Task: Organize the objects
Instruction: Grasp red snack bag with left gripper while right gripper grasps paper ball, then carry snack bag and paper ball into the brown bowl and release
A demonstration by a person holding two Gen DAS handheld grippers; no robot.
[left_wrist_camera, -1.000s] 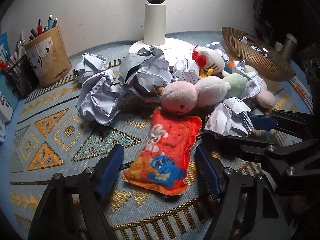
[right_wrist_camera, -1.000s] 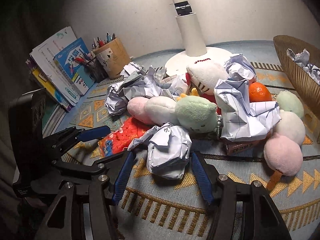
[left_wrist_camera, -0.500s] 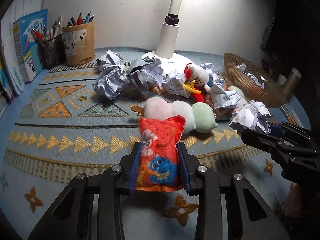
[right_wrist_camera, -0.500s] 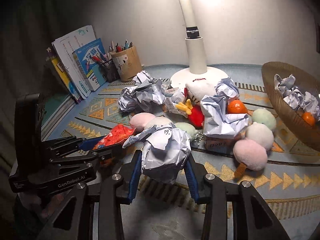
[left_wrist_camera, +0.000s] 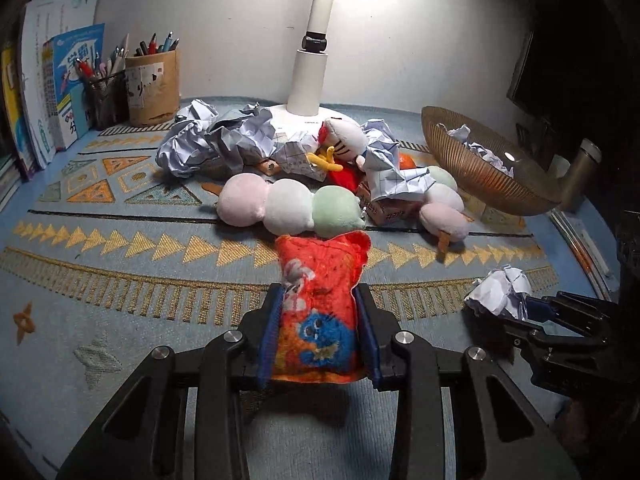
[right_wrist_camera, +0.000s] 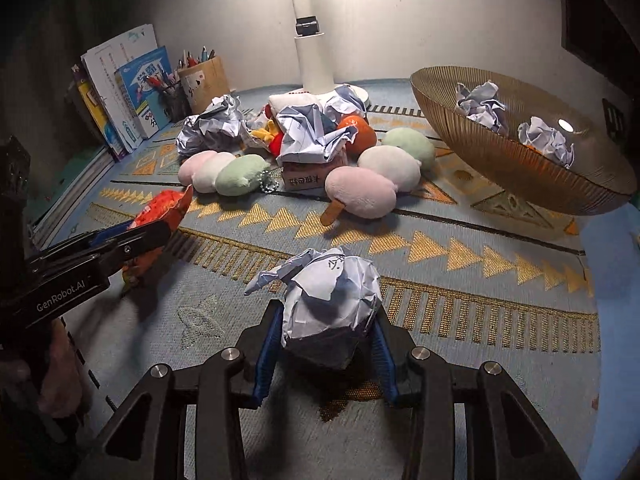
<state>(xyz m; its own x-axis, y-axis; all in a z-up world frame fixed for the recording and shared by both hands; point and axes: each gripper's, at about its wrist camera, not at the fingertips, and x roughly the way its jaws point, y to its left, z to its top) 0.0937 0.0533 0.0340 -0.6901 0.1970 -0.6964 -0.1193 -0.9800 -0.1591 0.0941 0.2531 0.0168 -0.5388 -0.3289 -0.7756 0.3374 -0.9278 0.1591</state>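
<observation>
My left gripper (left_wrist_camera: 318, 316) is shut on an orange plush snack bag (left_wrist_camera: 320, 304) with a blue figure, held above the patterned mat; the bag also shows in the right wrist view (right_wrist_camera: 162, 210). My right gripper (right_wrist_camera: 326, 332) is shut on a crumpled paper ball (right_wrist_camera: 330, 300), lifted over the mat; the ball also shows in the left wrist view (left_wrist_camera: 500, 292). A pile of paper balls (left_wrist_camera: 216, 142), a white cat plush (left_wrist_camera: 344, 142) and two three-ball plush skewers (left_wrist_camera: 288, 204) (right_wrist_camera: 376, 172) lies by the lamp. A gold wire bowl (right_wrist_camera: 520, 160) holds several paper balls.
A white lamp base and pole (left_wrist_camera: 310, 76) stands at the back centre. A brown pen cup (left_wrist_camera: 152, 88), a mesh pen holder (left_wrist_camera: 105, 98) and upright books (left_wrist_camera: 52, 80) line the back left. An orange (right_wrist_camera: 354, 132) and a small carton (right_wrist_camera: 308, 178) lie in the pile.
Both grippers closed on their objects, the left on the plush bag and the right on the paper ball, lifted them and pulled back from the pile toward the mat's front.
</observation>
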